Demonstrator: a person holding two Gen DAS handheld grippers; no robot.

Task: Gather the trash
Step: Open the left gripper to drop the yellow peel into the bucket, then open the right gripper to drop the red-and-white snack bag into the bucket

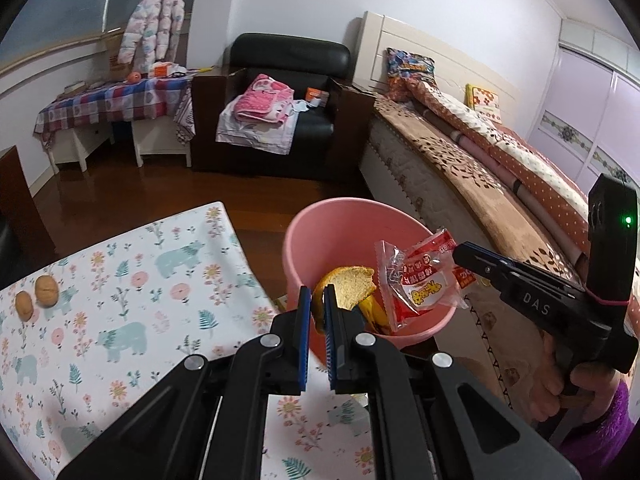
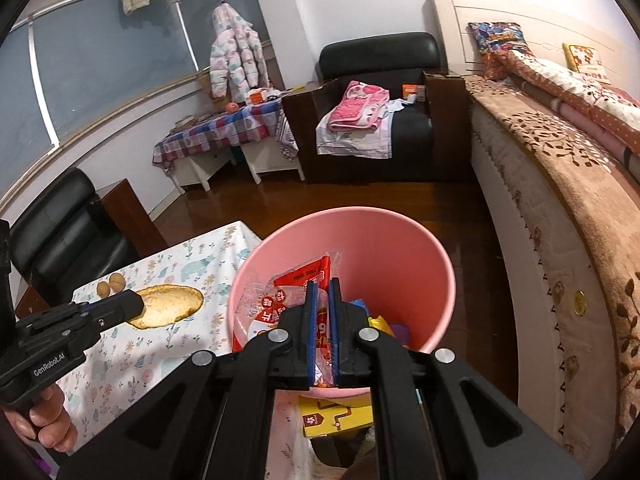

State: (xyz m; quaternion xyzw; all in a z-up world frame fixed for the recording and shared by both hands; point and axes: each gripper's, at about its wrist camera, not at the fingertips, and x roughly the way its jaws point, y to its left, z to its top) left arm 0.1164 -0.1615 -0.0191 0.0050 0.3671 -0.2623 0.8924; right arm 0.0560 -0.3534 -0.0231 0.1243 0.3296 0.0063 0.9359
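A pink bin [image 1: 316, 236] stands on the floor between the floral-cloth table [image 1: 120, 300] and the bed. My left gripper [image 1: 317, 312] is shut on a piece of yellow-brown bread [image 1: 354, 286] and holds it over the bin's near rim. My right gripper [image 1: 460, 254] is shut on a red and clear snack wrapper [image 1: 416, 284] and holds it above the bin. In the right wrist view the wrapper [image 2: 280, 296] hangs from that gripper [image 2: 323, 292] inside the bin's [image 2: 400, 240] mouth. The left gripper's fingers [image 2: 124, 305] hold the bread [image 2: 168, 305] left of the bin.
Two walnuts [image 1: 38, 296] lie on the table's left part. Coloured wrappers [image 2: 384, 326] lie in the bin's bottom. A yellow packet [image 2: 336, 416] lies on the floor by the bin. The bed [image 1: 480, 184] runs along the right. A dark armchair [image 1: 276, 108] stands behind.
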